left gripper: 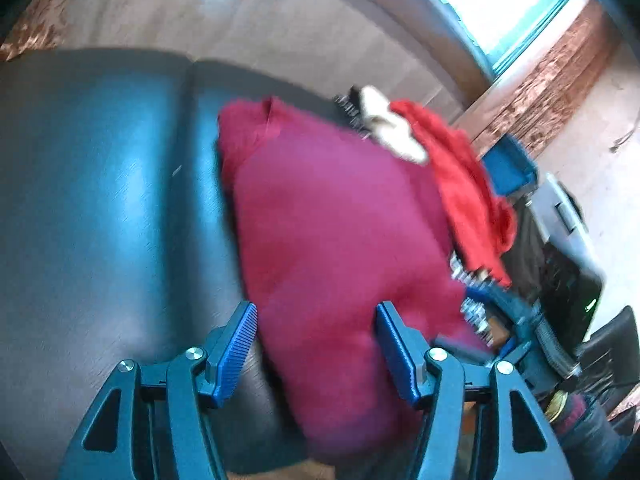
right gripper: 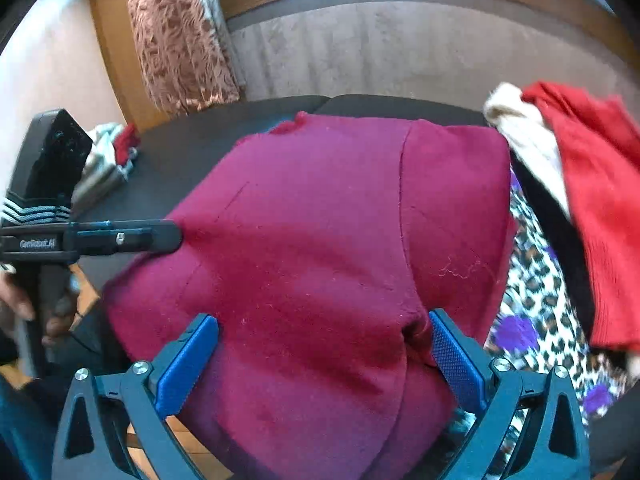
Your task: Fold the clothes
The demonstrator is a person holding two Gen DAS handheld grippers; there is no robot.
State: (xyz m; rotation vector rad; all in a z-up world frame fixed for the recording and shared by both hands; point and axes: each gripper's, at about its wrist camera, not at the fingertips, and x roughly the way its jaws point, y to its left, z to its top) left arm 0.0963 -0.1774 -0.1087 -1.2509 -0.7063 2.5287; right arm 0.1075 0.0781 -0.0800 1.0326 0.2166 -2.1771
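Garment: maroon garment [right gripper: 320,240] lies spread on dark sofa seat [left gripper: 100,200] | Left gripper [left gripper: 316,344]: I read jaws part open, empty, though blurred | Right gripper [right gripper: 324,356]: jaws wide, gripping nothing | Surroundings: red cloth [right gripper: 600,208] and leopard-print fabric [right gripper: 536,292] crowd its right edge.

Maroon garment [left gripper: 332,232] flat on dark couch [left gripper: 100,200]; left hand-held gripper [left gripper: 316,344] open above its edge.
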